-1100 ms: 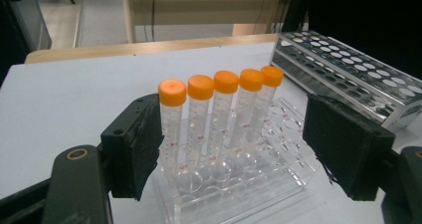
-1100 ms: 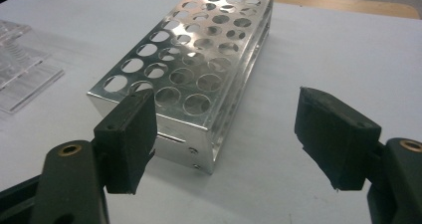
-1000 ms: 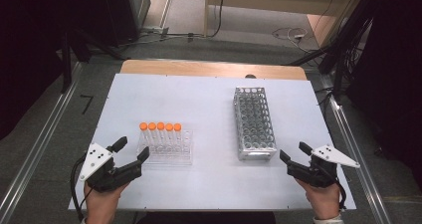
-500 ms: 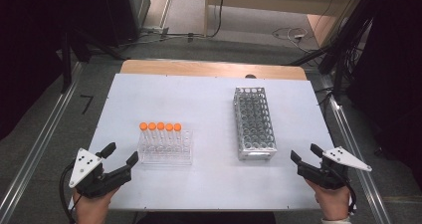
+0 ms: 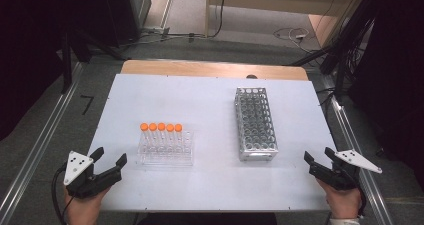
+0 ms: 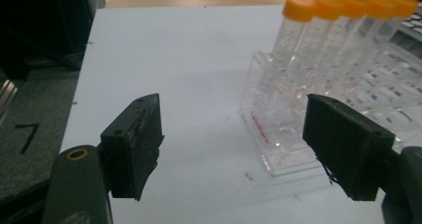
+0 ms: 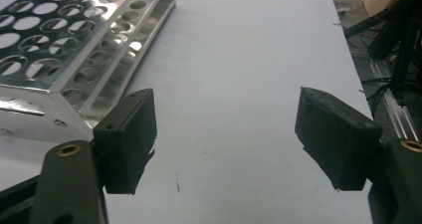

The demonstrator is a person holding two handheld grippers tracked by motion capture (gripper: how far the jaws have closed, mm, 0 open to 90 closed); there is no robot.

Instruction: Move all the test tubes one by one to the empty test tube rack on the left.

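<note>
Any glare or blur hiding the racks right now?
High view: even light, dark surroundings, clear rack faint against the table. Left gripper view: orange caps slightly washed out. Right gripper view: metal rack glints on its near edge, holes readable.

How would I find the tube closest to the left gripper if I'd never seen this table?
Start at the white table and find the clear plastic rack on its left half, not the metal rack on the right. Five orange-capped tubes stand in a row along the clear rack's back. Yours is the leftmost tube, at the row's end towards the left gripper.

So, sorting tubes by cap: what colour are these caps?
Orange caps, clearest in the left gripper view.
</note>
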